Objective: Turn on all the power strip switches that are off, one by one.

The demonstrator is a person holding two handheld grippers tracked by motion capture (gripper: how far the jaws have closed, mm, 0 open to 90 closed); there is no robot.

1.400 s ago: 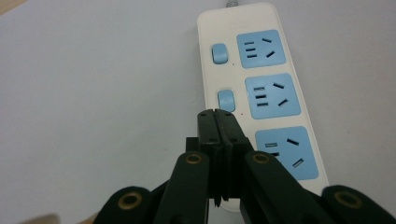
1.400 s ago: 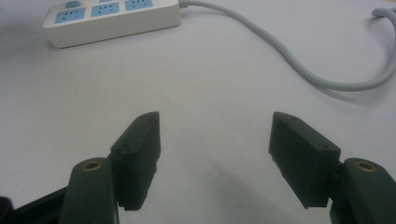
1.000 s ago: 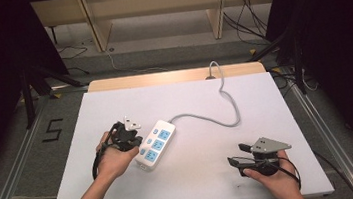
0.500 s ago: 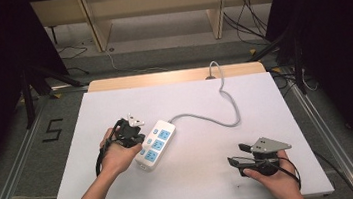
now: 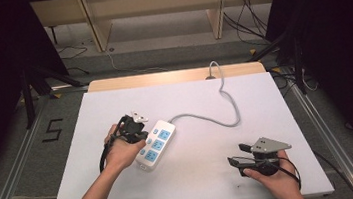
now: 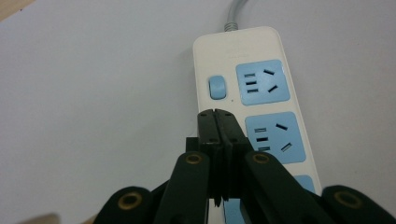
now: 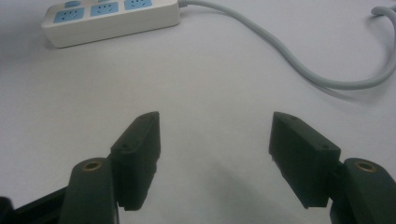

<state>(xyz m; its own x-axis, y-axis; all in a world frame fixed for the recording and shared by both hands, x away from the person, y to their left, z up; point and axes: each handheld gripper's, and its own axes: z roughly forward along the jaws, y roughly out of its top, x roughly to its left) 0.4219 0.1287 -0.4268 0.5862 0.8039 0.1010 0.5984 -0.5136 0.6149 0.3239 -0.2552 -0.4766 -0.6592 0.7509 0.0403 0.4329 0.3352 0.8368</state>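
while left gripper [image 6: 218, 122] fingers pressed together, empty, over strip [image 5: 155, 144] switch [image 6: 216, 87]; right gripper [image 7: 215, 158] wide open, idle. strip rigid, light, slides on counter [image 5: 190, 103]; grip long sides.

left gripper [image 5: 136, 130] shifted a little right toward the power strip [image 5: 155, 144], closed jaw tips now over the strip's edge beside its switch [image 6: 216, 87], left hand [image 5: 120, 153] following

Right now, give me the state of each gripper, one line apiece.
Left gripper: shut, holding nothing, tips over the power strip beside its switches.
Right gripper: open, empty, above the bare table.
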